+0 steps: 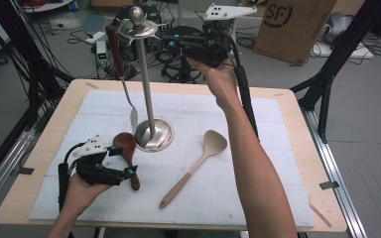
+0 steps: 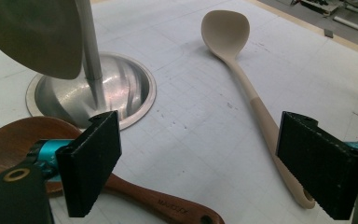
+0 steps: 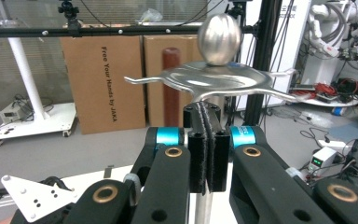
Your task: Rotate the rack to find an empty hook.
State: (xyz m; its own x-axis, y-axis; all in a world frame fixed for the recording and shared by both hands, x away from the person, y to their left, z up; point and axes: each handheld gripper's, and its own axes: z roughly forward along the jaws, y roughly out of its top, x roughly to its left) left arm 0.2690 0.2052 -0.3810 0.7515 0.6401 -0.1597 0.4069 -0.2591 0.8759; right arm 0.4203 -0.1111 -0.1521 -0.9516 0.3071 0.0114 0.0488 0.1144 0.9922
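Note:
A steel utensil stand (image 1: 154,134) rises from the white mat, with a ball (image 3: 220,32) above its hooked disc (image 3: 219,77). From one hook hangs a spatula with a brown handle (image 1: 116,49) and a metal blade (image 2: 37,37). A dark wooden spoon (image 1: 126,146) lies by the stand's base, and a beige spoon (image 1: 203,158) lies to its right. My left gripper (image 1: 124,159) is open, low over the dark spoon's handle (image 2: 168,207), with its jaws astride it. My right gripper (image 1: 168,39) is held high, just right of the stand's top. Its jaws are shut with nothing between them (image 3: 207,140).
The mat covers a wooden table (image 1: 297,129) with black frame posts at both sides. Cardboard boxes (image 3: 105,79), cables and equipment sit on the floor beyond the far edge. The left gripper's grey plate (image 3: 32,196) shows at the lower left of the right gripper view.

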